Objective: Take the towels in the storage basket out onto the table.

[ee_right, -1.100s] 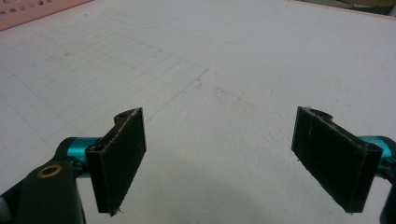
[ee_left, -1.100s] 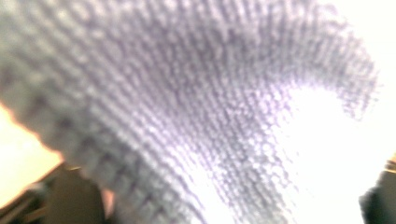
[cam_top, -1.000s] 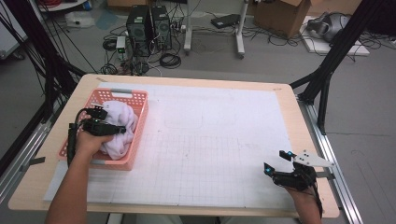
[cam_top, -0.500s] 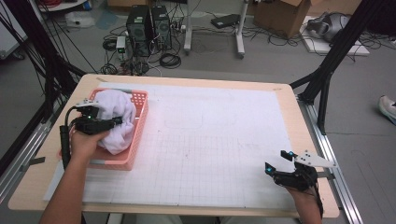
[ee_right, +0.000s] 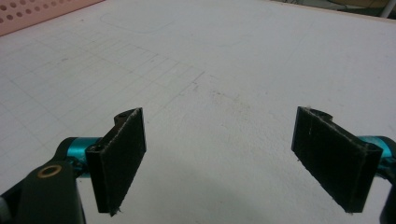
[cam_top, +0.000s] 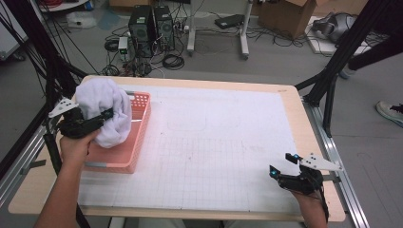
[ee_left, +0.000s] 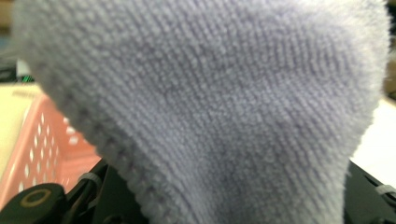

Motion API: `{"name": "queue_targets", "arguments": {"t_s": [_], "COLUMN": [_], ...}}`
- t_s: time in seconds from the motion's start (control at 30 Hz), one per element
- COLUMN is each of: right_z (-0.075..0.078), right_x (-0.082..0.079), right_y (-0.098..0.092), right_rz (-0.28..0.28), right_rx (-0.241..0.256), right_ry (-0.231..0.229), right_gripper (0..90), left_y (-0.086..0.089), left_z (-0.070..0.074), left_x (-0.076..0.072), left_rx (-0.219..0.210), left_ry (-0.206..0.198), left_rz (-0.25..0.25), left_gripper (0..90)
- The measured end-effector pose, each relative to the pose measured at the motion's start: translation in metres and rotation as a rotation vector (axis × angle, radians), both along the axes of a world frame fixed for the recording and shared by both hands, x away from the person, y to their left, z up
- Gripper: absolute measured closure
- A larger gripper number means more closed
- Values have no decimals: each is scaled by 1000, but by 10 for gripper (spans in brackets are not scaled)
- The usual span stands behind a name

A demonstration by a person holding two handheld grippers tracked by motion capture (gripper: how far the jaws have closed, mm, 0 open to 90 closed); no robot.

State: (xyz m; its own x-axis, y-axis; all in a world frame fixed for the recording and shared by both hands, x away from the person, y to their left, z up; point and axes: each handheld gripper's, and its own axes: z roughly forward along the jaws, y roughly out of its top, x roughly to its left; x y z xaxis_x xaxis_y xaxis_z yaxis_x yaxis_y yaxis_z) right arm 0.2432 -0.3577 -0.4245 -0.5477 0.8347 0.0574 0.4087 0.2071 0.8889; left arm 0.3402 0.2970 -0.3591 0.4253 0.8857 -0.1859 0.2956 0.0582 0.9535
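At the left edge of the table [cam_top: 228, 199], a bundled white towel [cam_top: 107, 111] hangs in the air above the near end of a pink basket [cam_top: 135, 142], gripped by the left gripper [cam_top: 102, 118], which a hand [cam_top: 76, 145] holds beside the basket's outer wall. The towel drapes over the jaws, so their tips are hidden in the high view; in the left gripper view the cloth [ee_left: 210, 102] sits so close to the lens that it blurs and covers the jaws, leaving black gripper parts at the bottom corners and a strip of the perforated basket [ee_left: 42, 140] at the left. The jaws appear clamped on the towel's folds, though the exact point of the pinch cannot be made out. Across the gridded white mat that covers the table, well apart from the basket, the right gripper [cam_top: 285, 166] rests low near the front right corner, its holder's hand largely cut off by the bottom edge. In the right gripper view its two black pads [ee_right: 121, 154] stand wide apart over the bare mat [ee_right: 224, 70], holding nothing and touching nothing, with a corner of the basket [ee_right: 42, 11] at the upper left.
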Motion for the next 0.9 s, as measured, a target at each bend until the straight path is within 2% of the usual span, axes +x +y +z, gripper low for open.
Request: {"name": "queue_targets", "arguments": {"t_s": [0.1,0.33,0.37,0.4,0.67,0.7,0.77,0.83,0.87,0.9], "right_z": [0,1,1,1,1,1,1,2,2,2], "right_x": [0,0,0,0,0,0,0,0,0,0], "right_y": [0,1,1,1,2,2,2,2,2,2], "right_rz": [1,2,2,4,4,6,6,7,9,9], "right_rx": [0,2,2,3,6,3,6,8,6,6], "right_ry": [-2,-5,-5,-7,-8,-13,-8,-7,-9,-9], "right_gripper": [166,166,166,166,166,166,166,166,166,166], "left_y": [1,-9,-9,-15,-52,-52,-70,-76,-88,-88], "left_z": [5,18,18,23,43,43,48,49,51,51], "left_x": [-4,-11,-11,-13,-20,-20,-22,-22,-22,-22], "left_rx": [-20,-42,-42,-47,-64,-64,-69,-63,-55,-55], "left_ry": [-51,-122,-122,-142,-205,-205,-221,-224,-231,-231], "left_rz": [-23,-100,-100,-127,-249,-249,-290,-305,-333,-333], "left_gripper": [543,542,542,542,539,539,539,538,538,538]}}
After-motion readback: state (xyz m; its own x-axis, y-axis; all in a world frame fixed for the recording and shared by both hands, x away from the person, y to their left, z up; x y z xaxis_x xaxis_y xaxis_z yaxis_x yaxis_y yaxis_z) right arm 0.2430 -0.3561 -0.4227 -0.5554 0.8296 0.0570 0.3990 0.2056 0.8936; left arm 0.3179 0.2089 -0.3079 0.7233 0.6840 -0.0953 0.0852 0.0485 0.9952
